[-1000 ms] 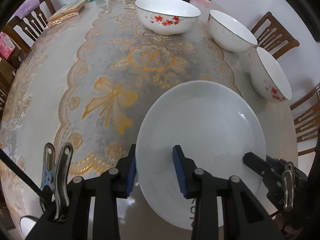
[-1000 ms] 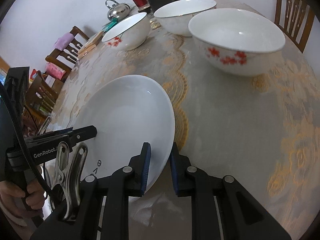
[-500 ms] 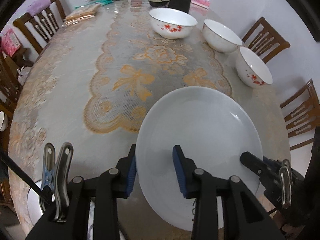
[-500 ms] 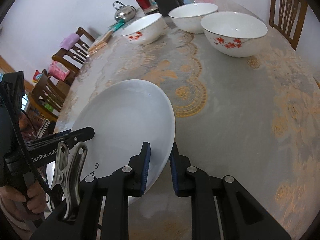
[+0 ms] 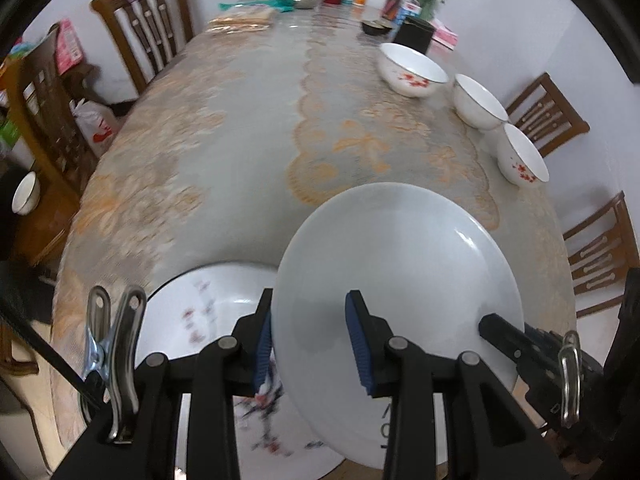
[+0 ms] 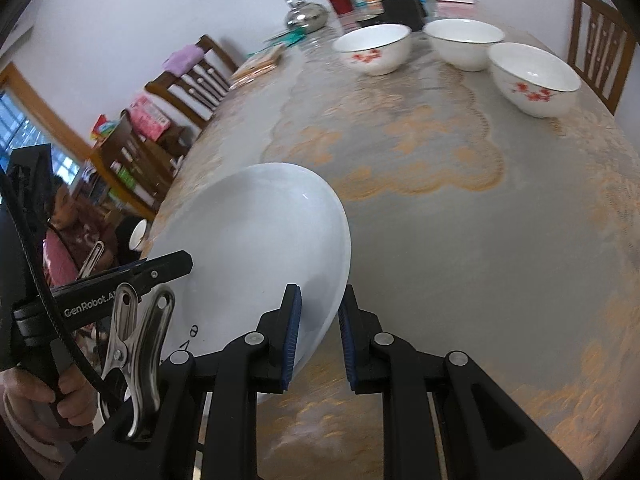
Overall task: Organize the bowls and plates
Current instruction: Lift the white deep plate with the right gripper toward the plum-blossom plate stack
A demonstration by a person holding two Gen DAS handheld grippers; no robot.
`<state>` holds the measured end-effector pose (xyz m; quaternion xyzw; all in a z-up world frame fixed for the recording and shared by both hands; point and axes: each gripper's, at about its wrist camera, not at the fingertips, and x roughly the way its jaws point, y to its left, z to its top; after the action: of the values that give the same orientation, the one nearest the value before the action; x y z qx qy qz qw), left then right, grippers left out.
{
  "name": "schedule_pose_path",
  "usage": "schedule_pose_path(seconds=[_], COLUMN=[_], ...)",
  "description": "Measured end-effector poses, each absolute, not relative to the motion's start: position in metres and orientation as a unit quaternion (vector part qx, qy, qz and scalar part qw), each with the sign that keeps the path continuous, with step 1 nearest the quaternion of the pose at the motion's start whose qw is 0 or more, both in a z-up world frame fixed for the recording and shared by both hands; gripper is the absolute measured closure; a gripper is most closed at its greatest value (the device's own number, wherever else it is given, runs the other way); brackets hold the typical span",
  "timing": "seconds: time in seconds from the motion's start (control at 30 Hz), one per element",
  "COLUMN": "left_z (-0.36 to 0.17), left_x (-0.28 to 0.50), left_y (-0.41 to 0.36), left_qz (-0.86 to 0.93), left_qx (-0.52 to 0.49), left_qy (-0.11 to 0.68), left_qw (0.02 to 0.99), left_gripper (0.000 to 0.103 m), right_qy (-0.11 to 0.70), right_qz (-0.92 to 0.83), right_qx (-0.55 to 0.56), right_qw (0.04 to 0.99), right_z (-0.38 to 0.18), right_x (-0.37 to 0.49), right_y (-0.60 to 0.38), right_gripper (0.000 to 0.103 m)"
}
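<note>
Two plates and three bowls are seen on or over the table [image 5: 240, 128]. The white plate [image 5: 400, 272] is plain, glossy and round, with a small dark mark near its near rim; it is held tilted above the near end of the table, partly over the second plate. The flowered plate [image 5: 208, 320] is white with a red blossom sprig and lies flat on the table, below and left of the white plate.

The left gripper [image 5: 310, 340] is closed on the near-left rim of the white plate, one blue pad under the rim and one on the upper face. The right gripper [image 6: 318, 336] is closed on the opposite rim, which is clamped between its two blue pads with only a narrow gap left between them.

The three bowls are white and are set in a row beyond the white plate, towards the far right of the table. Red flowers are carried by the first bowl [image 6: 374, 50] and the third bowl [image 6: 534, 80]; no flowers are seen on the middle bowl [image 6: 464, 42]. The bowls are well apart from the white plate.
</note>
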<state>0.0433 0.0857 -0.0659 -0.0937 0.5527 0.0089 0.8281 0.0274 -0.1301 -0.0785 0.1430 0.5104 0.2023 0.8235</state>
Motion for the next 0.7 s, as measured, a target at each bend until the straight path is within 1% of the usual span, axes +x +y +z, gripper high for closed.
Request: schedule_pose_path(seconds=[0.37,0.7], left_z=[-0.082,-0.096], left_x=[-0.007,-0.026], left_y=[0.146,0.169], left_qz=[0.028,0.025], left_qx=[-0.132,-0.147], left_qy=[0.565,0.570], left_qw=[0.814,0.808], left_gripper=[0.067,0.067], right_qy=[0.528,0.536], right_qz=[0.225,0.216], right_qx=[0.115,0.098], right_qw=[0.811,0.810], right_z=[-0.084,-0.089], right_x=[-0.008,-0.018], right_y=[-0.073,-0.047], right_gripper=[0.083,0.083])
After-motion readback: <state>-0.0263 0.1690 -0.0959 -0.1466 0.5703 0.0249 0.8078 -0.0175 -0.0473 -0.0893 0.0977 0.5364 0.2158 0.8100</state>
